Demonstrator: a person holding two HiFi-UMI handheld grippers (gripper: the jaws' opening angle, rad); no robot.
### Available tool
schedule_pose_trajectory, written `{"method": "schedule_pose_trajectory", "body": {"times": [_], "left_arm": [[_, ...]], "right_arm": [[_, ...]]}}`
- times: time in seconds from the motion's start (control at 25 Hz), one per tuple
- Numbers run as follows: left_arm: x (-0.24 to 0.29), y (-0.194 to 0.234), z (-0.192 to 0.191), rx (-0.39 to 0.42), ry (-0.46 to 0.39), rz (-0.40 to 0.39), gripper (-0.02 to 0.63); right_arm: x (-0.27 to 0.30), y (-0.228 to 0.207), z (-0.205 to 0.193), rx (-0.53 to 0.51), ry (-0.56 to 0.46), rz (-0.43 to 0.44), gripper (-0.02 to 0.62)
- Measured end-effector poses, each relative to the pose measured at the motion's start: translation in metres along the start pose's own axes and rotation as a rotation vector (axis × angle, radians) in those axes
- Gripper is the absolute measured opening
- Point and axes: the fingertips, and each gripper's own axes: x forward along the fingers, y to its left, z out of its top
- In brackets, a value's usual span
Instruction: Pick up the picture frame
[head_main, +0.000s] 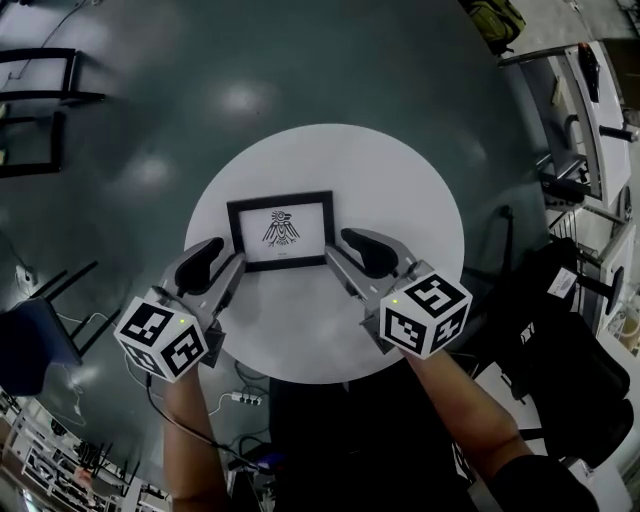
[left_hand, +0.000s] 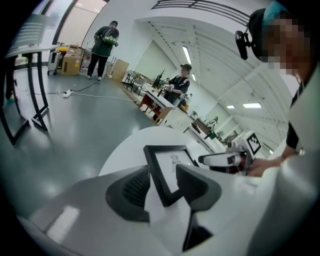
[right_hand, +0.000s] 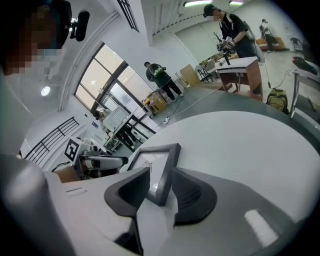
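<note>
A glossy dark grey floor (head_main: 120, 150) fills my head view, and in the middle of it stands the round white bench (head_main: 400, 180). The black rectangular picture frame (head_main: 281, 230), with a small bird-like drawing on white paper inside it, lies near the centre of the bench, its long edge facing me.

I have the left gripper (head_main: 228, 258) at the frame's near left corner and the right gripper (head_main: 340, 250) at its near right corner. Both are angled downward and inward.

In the left gripper view the jaws are spread wide, with the frame's corner (left_hand: 165, 165) between them. The bench shows beside the corner, so the jaws are released and not pinching.

In the right gripper view the other corner (right_hand: 152, 165) sits between that gripper's jaws. The outer jaw is just beside the black moulding, and a strip of glass shows before the inner jaw, so I read them as released too. The frame rests on the bench.

Across the hall, other people stand at worktables (left_hand: 157, 102).
</note>
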Motion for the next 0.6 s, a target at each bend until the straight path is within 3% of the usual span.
{"method": "schedule_pose_trajectory", "body": {"times": [0.12,0.28,0.6], "left_arm": [[0.001,0.002,0.001,0.0,0.021,0.018,0.16],[0.004,0.003,-0.003,-0.078,0.049,-0.008,0.16],[0.011,0.009,-0.008,-0.066,0.11,0.031,0.16]], "right_arm": [[0.002,-0.002,-0.002,0.018,0.003,-0.015,0.132],[0.007,-0.004,-0.004,0.013,0.018,-0.036,0.132],[0.016,-0.006,-0.004,-0.019,0.047,-0.087,0.112]]}}
